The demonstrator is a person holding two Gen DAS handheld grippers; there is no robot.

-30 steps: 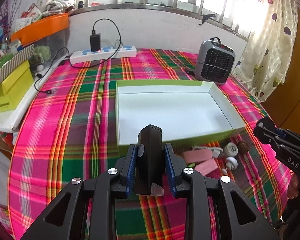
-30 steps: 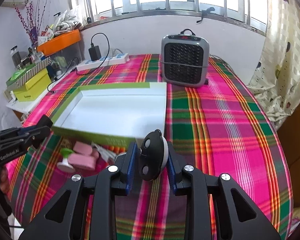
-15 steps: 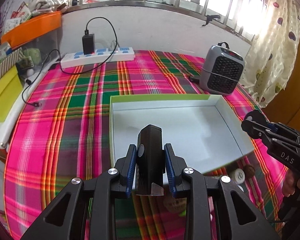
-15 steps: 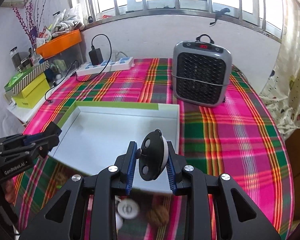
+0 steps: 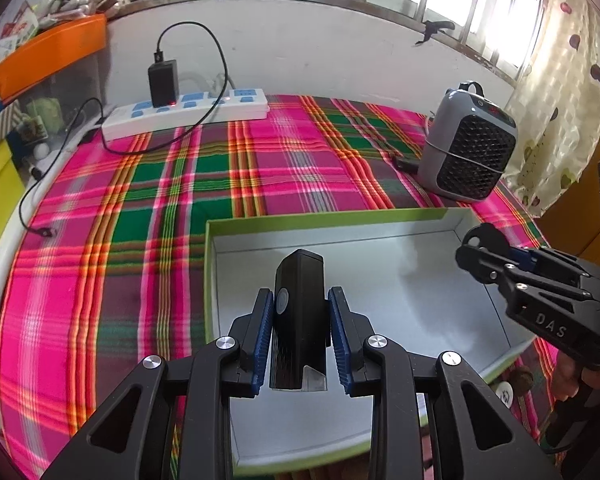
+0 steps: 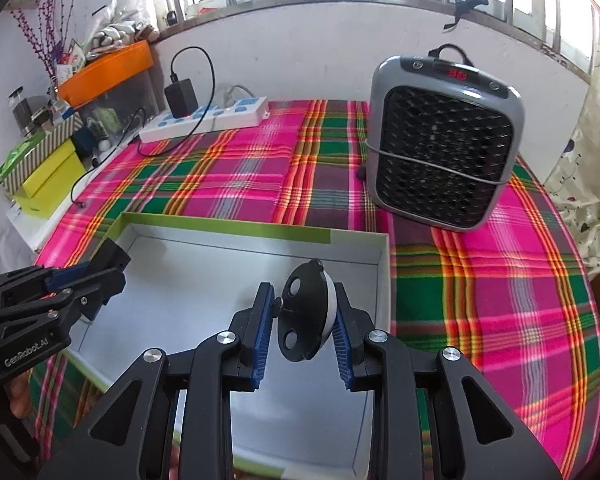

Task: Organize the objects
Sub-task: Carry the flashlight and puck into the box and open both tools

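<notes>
Black and rectangular, the small device [image 5: 300, 320] sits clamped upright between the blue pads of the left hand-held gripper [image 5: 300, 336], its top end reaching toward twelve o'clock from the fingertips and hanging over the near-left part of the open box [image 5: 324, 220]. That box, white inside with a green rim, lies on the plaid-covered desk [image 5: 160, 208]; its floor looks bare in both views. In the right wrist view the right hand-held gripper [image 6: 305, 322] is closed on a round black-and-white gadget [image 6: 306, 314], pinched edge-on between the pads with its black face turned to nine o'clock, held over the right half of the same box, whose right wall [image 6: 384, 280] lies at about two o'clock from the fingertips. Each hand-held gripper shows in the other's camera: the right one enters the left view at three o'clock, the left one enters the right view at nine o'clock, well apart across the box. A grey fan heater [image 6: 444, 148] stands on the cloth beyond the box at one o'clock, and a white power strip [image 5: 184, 114] with a black charger [image 5: 163, 82] plugged in lies by the far wall at eleven o'clock.
</notes>
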